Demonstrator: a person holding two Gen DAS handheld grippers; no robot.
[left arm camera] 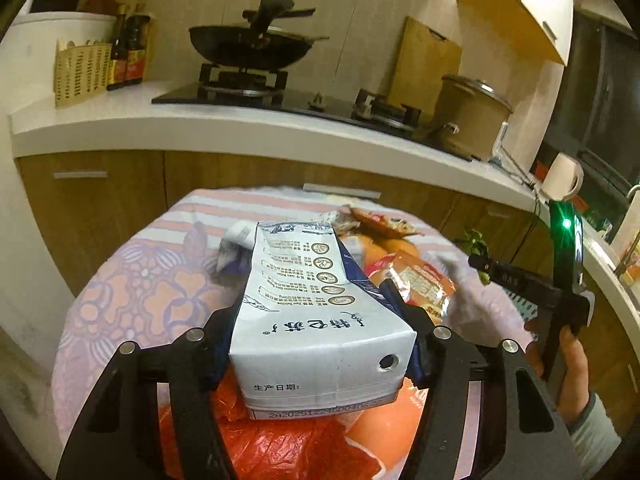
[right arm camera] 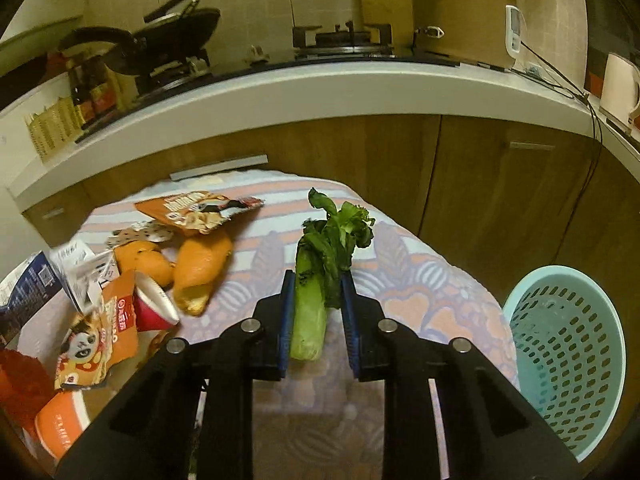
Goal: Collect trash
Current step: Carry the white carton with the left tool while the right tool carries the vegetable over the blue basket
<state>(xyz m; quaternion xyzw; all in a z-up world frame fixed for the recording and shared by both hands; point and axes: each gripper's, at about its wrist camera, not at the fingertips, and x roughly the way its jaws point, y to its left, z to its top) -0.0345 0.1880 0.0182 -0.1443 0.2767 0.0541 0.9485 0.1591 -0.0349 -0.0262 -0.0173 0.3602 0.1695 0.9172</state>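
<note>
the left hand-held gripper (left arm camera: 324, 336) clamps a milk carton (left arm camera: 316, 312) above the cloth-covered tabletop (left arm camera: 132, 280); the right hand-held gripper (right arm camera: 316, 320) pinches a leafy vegetable stalk (right arm camera: 316, 280).

Home kitchen: gas hob (left arm camera: 248, 92) with a black wok (left arm camera: 250, 48) on the white desk (left arm camera: 200, 128), sauce bottles (left arm camera: 128, 52) far left, clay pot (left arm camera: 472, 112) and kettle (left arm camera: 562, 176) right, wood cabinets (right arm camera: 400, 160) below.
</note>
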